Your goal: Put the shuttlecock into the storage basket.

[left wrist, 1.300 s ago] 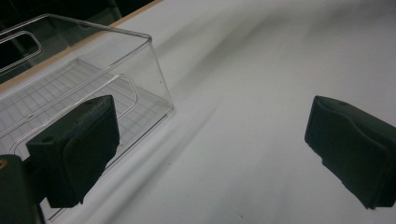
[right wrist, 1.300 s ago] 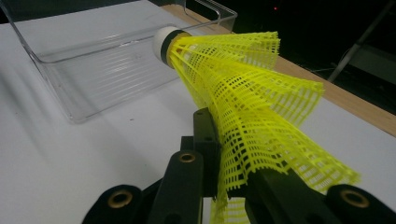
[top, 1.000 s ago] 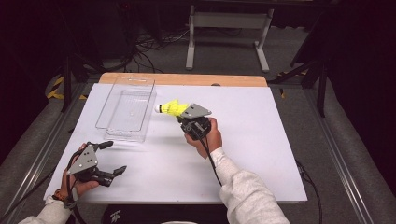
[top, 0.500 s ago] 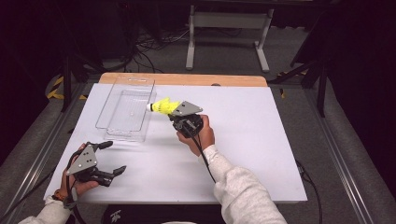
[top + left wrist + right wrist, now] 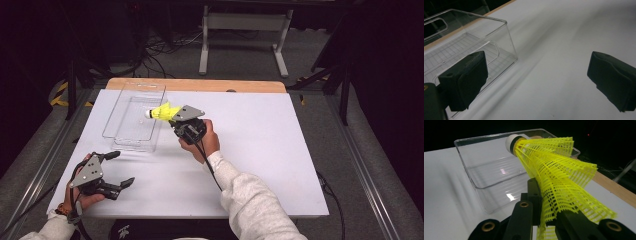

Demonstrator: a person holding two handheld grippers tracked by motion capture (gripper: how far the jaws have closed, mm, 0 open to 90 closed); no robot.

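A yellow shuttlecock (image 5: pixel 162 113) with a white cork tip hangs above the right rim of a clear plastic bin (image 5: pixel 134 118). My right gripper (image 5: pixel 176 118) is shut on its mesh skirt. In the right gripper view the shuttlecock (image 5: pixel 554 173) is pinched between the jaws and its tip points at the bin (image 5: pixel 486 170). My left gripper (image 5: pixel 117 168) rests near the table's front left corner, jaws open and bare. The left gripper view shows its two pads (image 5: pixel 464 80) wide apart, with the bin (image 5: pixel 469 42) just ahead.
A white table top (image 5: pixel 280 150) carries the bin, with a wooden strip (image 5: pixel 200 85) along its far edge. Metal rails run along both sides. A stand and cables sit on the dark floor beyond.
My right gripper has carried the shuttlecock leftward, from beside the bin to over its right rim. The left gripper has stayed where it was.
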